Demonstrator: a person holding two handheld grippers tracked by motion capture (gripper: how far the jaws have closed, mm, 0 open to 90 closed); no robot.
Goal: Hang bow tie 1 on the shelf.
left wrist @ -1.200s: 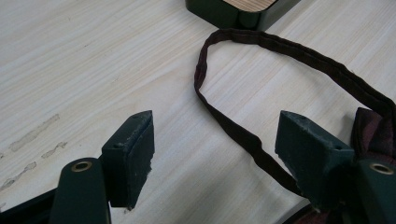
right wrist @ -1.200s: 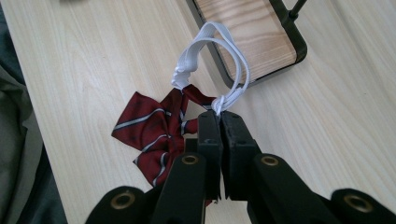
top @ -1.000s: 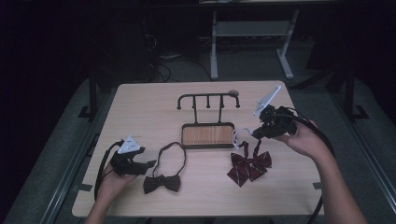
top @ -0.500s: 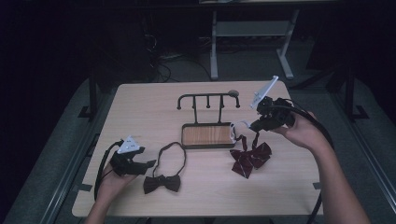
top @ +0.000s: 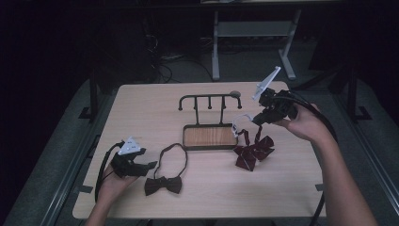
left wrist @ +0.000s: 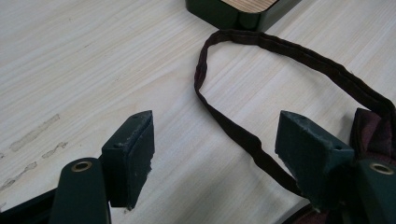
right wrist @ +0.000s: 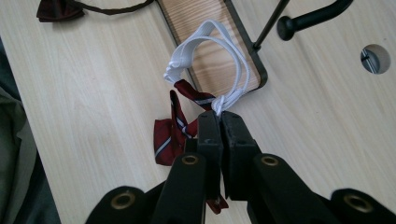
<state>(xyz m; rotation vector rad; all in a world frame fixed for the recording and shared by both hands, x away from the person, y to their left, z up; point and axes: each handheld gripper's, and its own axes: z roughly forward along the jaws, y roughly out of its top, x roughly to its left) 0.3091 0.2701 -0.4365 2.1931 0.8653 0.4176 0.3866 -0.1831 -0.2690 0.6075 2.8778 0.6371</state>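
A dark red striped bow tie (top: 251,150) (right wrist: 170,135) hangs from its white elastic strap (top: 241,120) (right wrist: 205,39), its lower part still at the tabletop. My right gripper (top: 255,121) (right wrist: 219,119) is shut on the strap's knot, raised above the table just right of the stand. A black hook stand (top: 209,97) rises from a wood-inlaid base (top: 210,136) (right wrist: 187,14). My left gripper (top: 149,165) (left wrist: 215,135) rests open at the front left. The thin neck strap (left wrist: 243,135) of a dark bow tie (top: 163,185) (left wrist: 373,130) lies on the table between its jaws, untouched.
A round cable hole (top: 235,93) (right wrist: 375,58) sits in the light wood table (top: 150,113) behind the stand. One hook end (right wrist: 313,18) of the stand juts out near the held strap. Dark floor and a metal frame (top: 254,28) lie beyond the far edge.
My right gripper has risen and drifted slightly toward the stand, pulling the white strap up and drawing the red bow tie taller off the table. The left gripper has stayed put.
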